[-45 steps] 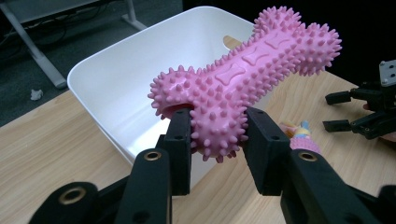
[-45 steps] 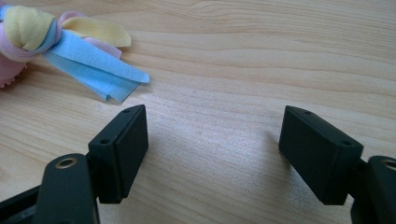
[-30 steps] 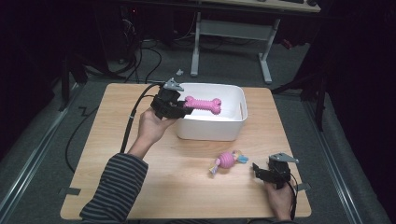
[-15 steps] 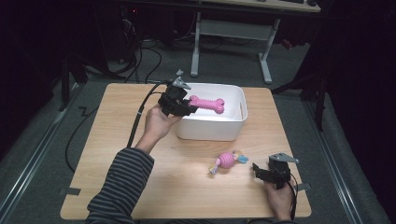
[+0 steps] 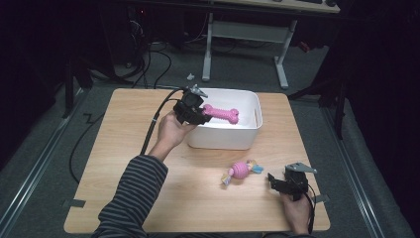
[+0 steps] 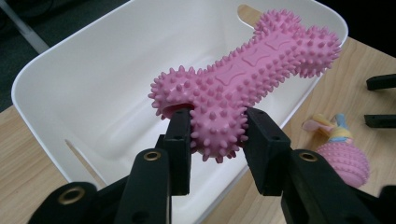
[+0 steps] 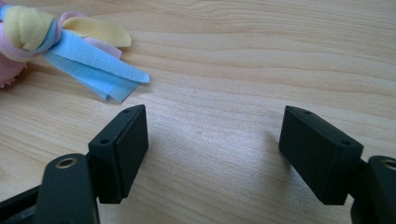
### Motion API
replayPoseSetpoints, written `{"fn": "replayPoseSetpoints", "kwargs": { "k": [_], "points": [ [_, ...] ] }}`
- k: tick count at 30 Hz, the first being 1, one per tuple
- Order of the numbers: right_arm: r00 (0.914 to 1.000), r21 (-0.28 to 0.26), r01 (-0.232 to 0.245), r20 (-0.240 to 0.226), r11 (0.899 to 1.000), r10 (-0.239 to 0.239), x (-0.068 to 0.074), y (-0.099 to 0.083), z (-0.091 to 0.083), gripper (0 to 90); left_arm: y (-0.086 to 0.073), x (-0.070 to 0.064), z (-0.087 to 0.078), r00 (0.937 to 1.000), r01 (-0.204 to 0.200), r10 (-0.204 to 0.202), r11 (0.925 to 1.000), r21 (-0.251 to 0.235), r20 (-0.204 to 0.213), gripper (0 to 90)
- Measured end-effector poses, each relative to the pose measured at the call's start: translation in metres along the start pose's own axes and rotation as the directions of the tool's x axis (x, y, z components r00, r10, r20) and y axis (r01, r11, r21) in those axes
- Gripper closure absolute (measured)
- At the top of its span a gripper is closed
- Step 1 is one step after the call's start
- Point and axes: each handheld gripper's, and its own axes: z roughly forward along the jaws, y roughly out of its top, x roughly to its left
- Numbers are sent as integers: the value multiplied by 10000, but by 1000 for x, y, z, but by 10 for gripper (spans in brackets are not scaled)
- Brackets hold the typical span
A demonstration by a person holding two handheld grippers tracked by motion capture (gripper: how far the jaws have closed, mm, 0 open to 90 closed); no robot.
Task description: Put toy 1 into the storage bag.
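A pink spiky bone toy [image 5: 221, 114] [image 6: 243, 79] hangs over the white bin [image 5: 225, 136] [image 6: 93, 84], held at one knobbed end by my left gripper [image 5: 203, 115] [image 6: 218, 135], which is shut on it. A pink ball toy with yellow and blue cloth strips [image 5: 240, 170] [image 6: 343, 156] [image 7: 70, 44] lies on the wooden table [image 5: 198, 198] in front of the bin. My right gripper [image 5: 273, 180] [image 7: 212, 142] rests low on the table just right of that toy, jaws wide open with nothing between them.
The bin stands at the table's far middle. A desk frame [image 5: 242, 29] and cables [image 5: 148, 54] lie on the dark floor beyond the table. Bare wood lies left of the bin and along the front edge.
My left gripper has carried the bone toy slightly right and farther over the bin. The right gripper and the ball toy have stayed put.
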Motion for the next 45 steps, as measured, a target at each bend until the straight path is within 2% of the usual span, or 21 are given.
{"fn": "replayPoseSetpoints", "kwargs": {
  "k": [13, 32, 44, 45],
  "points": [
    [10000, 10, -7, 5, 10000, 7, 0, 0, 0, 241, 0, -1, 12, 9999, -17, 20, 9995, 328, -99, 639],
    [10000, 2, 5, 1, 10000, -5, 0, 0, 0, 241, 1, -2, 16, 9998, -178, 177, 9982, 573, 12, 637],
    [10000, -2, 12, 0, 10000, -12, 0, 0, 0, 241, 0, 0, 18, 9998, -14, 1, 9978, 669, 189, 629],
    [10000, 13, -10, 6, 10000, 10, 0, 0, 0, 241, 0, 1, 19, 9996, 119, -137, 9974, 706, 258, 614]
  ]
}}
